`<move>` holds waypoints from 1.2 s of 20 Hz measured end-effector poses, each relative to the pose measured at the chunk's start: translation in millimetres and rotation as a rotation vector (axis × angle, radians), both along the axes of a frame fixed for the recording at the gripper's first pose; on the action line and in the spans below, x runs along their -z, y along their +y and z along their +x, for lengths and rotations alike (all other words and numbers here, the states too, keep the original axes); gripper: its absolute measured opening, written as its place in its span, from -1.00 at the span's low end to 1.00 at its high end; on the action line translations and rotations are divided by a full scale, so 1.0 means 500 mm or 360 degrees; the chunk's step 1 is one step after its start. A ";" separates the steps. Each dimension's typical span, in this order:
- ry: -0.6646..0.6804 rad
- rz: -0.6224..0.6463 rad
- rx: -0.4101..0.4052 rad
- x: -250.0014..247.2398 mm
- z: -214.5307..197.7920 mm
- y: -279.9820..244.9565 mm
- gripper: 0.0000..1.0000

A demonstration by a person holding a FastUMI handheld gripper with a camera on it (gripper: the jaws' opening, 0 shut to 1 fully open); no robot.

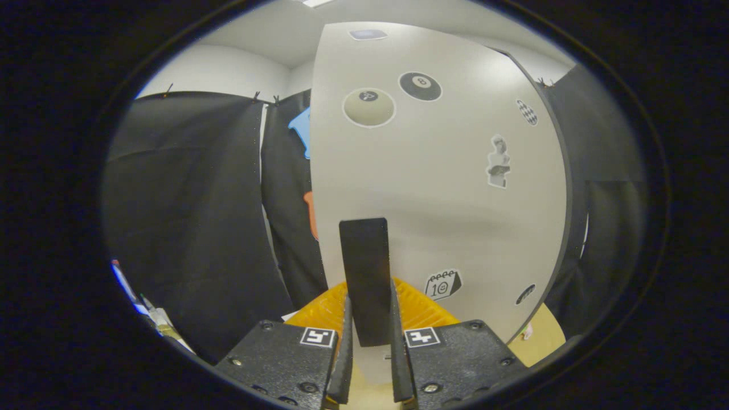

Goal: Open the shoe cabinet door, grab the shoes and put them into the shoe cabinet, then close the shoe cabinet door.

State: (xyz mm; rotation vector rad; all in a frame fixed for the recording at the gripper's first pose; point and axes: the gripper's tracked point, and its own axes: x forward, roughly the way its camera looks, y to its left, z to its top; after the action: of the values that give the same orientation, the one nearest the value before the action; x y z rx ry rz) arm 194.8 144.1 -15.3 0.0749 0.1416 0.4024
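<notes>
- The gripper point(369, 336) had both fingers pressed against the sides of a dark flat handle point(365, 273), pinching it.
- The handle stood upright on the pale shoe cabinet door point(438, 188), rising toward 12 o'clock from the fingers.
- Stickers point(420, 86) dotted the door from 12 to 3 o'clock.
- A ribbed yellow object point(418, 310), possibly a shoe rack, lay just behind the fingers.
- Black cloth point(188, 228) hung at 9 o'clock.
</notes>
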 end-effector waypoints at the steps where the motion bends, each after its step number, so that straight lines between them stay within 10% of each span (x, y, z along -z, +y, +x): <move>1: 0.0001 0.0002 -0.0019 -0.002 -0.018 -0.007 -0.38; 11: -0.0027 -0.0008 -0.0120 0.000 -0.094 -0.103 -0.44; 24: -0.0074 -0.0077 0.0090 -0.012 -0.191 -0.245 -0.51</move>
State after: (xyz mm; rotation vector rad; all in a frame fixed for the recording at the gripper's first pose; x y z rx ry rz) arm 99.4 21.4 -9.4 0.0215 0.1032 0.3440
